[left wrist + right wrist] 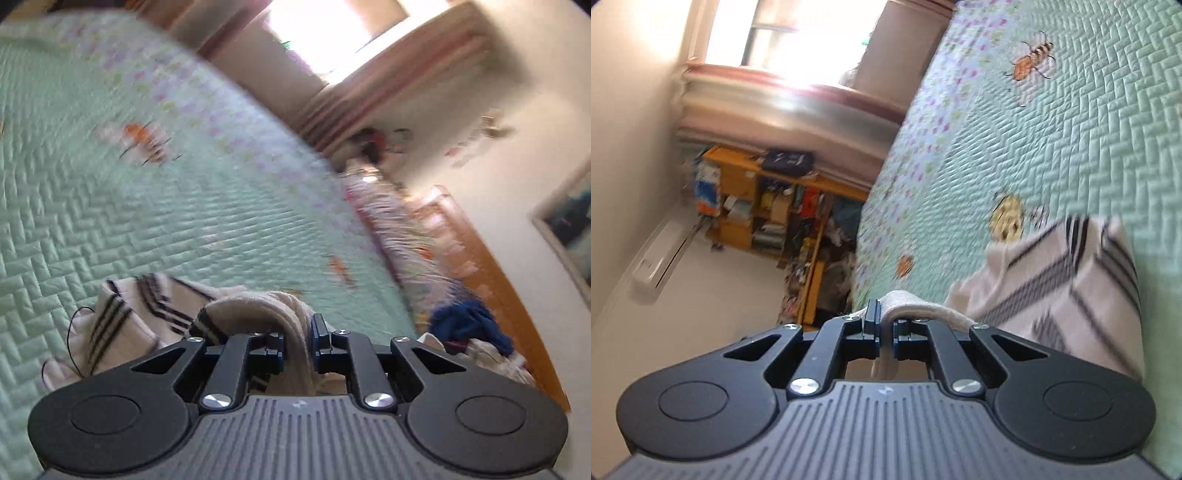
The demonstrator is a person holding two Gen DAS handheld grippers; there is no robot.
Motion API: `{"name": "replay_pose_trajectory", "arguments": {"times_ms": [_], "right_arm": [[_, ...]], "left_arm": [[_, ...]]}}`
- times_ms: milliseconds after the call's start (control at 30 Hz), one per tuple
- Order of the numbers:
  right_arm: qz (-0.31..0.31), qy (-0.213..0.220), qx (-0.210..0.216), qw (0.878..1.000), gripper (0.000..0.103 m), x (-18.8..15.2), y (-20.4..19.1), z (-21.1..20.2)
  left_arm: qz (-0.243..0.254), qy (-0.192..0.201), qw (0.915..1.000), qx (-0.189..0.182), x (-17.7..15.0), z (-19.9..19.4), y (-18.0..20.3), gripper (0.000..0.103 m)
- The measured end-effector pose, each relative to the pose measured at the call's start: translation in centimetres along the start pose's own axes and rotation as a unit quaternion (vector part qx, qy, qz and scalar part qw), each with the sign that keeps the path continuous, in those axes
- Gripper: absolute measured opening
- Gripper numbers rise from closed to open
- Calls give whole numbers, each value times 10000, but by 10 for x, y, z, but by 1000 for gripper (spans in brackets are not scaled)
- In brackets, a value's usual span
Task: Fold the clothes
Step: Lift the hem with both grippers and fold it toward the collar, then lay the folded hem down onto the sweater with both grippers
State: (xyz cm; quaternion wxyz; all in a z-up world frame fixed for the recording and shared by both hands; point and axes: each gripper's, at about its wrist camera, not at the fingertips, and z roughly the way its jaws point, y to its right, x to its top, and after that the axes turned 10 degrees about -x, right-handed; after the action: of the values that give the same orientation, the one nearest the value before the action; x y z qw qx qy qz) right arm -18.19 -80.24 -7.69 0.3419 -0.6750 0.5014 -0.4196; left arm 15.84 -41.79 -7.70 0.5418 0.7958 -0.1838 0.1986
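While we carry the cream striped garment (147,314) at the lower middle of the left wrist view, the left gripper (297,341) is clenched on a thick fold of it. If that bunched fold creeps between the pads, we judge the edge could drop onto the green quilt (92,184). The dark loose thread (74,332) at lower left might snag. In the right wrist view the right gripper (885,334) pinches a thin edge of the same garment (1052,280), lower right; uneven pulling could skew the fold. We read no writing or brand anywhere.
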Motion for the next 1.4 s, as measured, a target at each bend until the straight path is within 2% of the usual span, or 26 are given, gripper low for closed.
{"name": "replay_pose_trajectory", "arguments": {"times_ms": [133, 200, 233, 300, 333, 400, 500, 567, 633, 733, 800, 900, 1000, 1100, 1200, 1267, 1300, 1333, 1367, 1400], "right_arm": [[348, -59, -465, 9983, 10, 21, 35, 54], [495, -99, -756, 9959, 13, 25, 56, 77], [627, -66, -853, 9944, 14, 27, 67, 84], [809, 294, -776, 9933, 14, 27, 82, 83], [854, 485, -652, 9930, 15, 27, 87, 78], [954, 828, -397, 9912, 24, 26, 92, 64], [730, 1142, -218, 9905, 38, 15, 87, 35], [260, 1097, -312, 9931, 50, -3, 76, 18], [-152, 951, -469, 9942, 52, -23, 67, 7], [-451, 765, -604, 9942, 52, -41, 64, -2], [-459, 631, -663, 9947, 52, -42, 66, -2], [-717, 450, -911, 9922, 52, -30, 65, 7], [-927, 289, -1238, 9875, 52, -17, 65, 25], [-1157, 170, -1479, 9821, 52, -2, 65, 48], [-1447, 94, -1759, 9737, 52, 2, 65, 70], [-1623, 8, -1989, 9665, 50, -2, 68, 82], [-1704, 10, -2039, 9641, 47, -4, 69, 85], [-1799, 54, -2062, 9618, 35, -8, 69, 84], [-1894, 94, -2110, 9589, 18, -10, 69, 83], [-1953, 135, -2142, 9570, 17, -12, 68, 82]], "left_arm": [[-423, -252, 9974, 531, 16, 51, -56, 25], [-590, -129, 9963, 613, 23, 60, -76, 51], [-668, -46, 9958, 624, 26, 64, -85, 56], [-787, 238, 9953, 517, 35, 60, -96, 73], [-826, 358, 9947, 488, 39, 56, -98, 74], [-815, 500, 9946, 412, 42, 43, -100, 74], [-693, 598, 9955, 258, 30, 11, -95, 74], [-622, 596, 9961, 197, 16, -10, -91, 75], [-583, 552, 9964, 271, 2, -27, -88, 74], [-599, 406, 9968, 349, -14, -40, -86, 75], [-485, 315, 9976, 383, -12, -42, -84, 74], [-148, 135, 9990, 387, 0, -35, -73, 75], [131, -112, 9981, 594, 18, -11, -71, 75], [451, -477, 9935, 933, 27, 23, -75, 74], [845, -887, 9843, 1273, 28, 53, -75, 74], [1059, -1041, 9795, 1361, 25, 63, -80, 74], [1114, -1073, 9782, 1385, 25, 67, -83, 74], [1127, -1075, 9780, 1390, 22, 67, -86, 74], [1109, -1057, 9786, 1371, 21, 66, -89, 74], [1094, -1030, 9794, 1349, 20, 66, -90, 74]]}}
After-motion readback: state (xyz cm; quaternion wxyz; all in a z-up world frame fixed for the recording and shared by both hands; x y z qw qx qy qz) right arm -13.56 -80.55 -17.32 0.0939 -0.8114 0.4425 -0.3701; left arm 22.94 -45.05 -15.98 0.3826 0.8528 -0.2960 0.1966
